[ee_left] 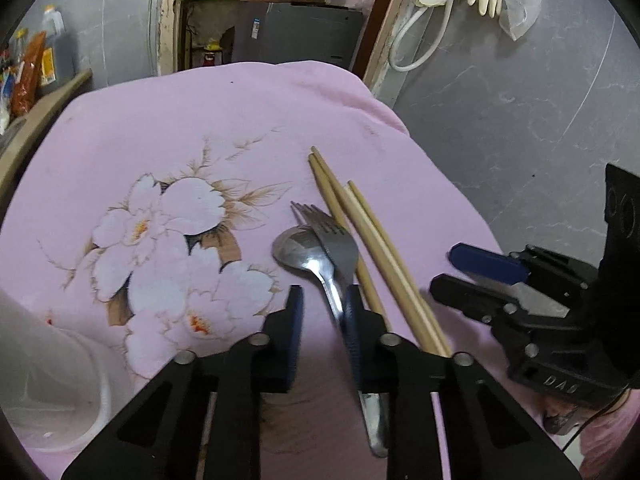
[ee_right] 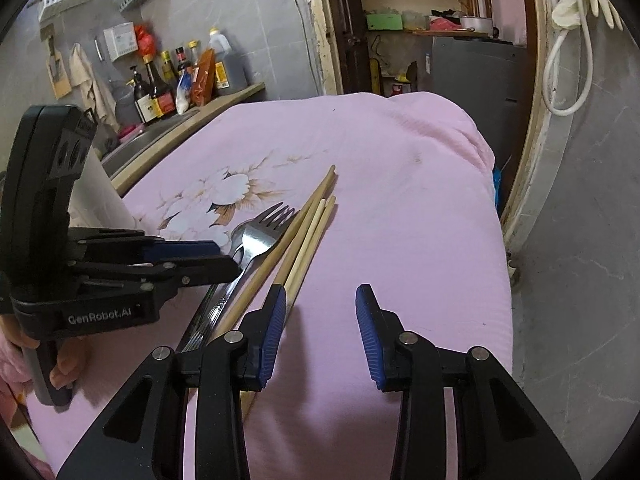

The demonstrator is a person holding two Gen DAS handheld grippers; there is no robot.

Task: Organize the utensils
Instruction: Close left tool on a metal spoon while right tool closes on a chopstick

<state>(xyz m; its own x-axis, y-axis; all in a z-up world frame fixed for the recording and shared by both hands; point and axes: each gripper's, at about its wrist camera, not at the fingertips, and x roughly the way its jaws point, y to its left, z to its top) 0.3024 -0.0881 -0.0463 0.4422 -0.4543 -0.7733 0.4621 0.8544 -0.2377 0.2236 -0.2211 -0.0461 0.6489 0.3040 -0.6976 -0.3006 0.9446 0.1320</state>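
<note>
The left gripper (ee_left: 322, 306), black with blue pads, is sitting low in the centre of the left wrist view with its fingers spread apart, straddling the handles of a shiny steel spoon (ee_left: 298, 250) and a steel fork (ee_left: 332, 240). Its right pad is lying against the handles, though whether it is actually pressing them is hard to judge from this angle. The fork is lying partly over the spoon's bowl, tines pointing toward the upper middle of the frame.

Just right of the fork, several pale wooden chopsticks (ee_left: 372, 248) are running diagonally from upper centre to lower right, side by side and touching.

The right gripper (ee_right: 320, 320) is occupying the bottom of the right wrist view, its blue-padded fingers standing wide apart with nothing between them; its left finger is resting just beside the chopsticks' near ends.

Everything is lying on a pink cloth (ee_left: 200, 120) printed with white flowers. A white container (ee_left: 52, 368) is sitting at the lower left of the left wrist view.
</note>
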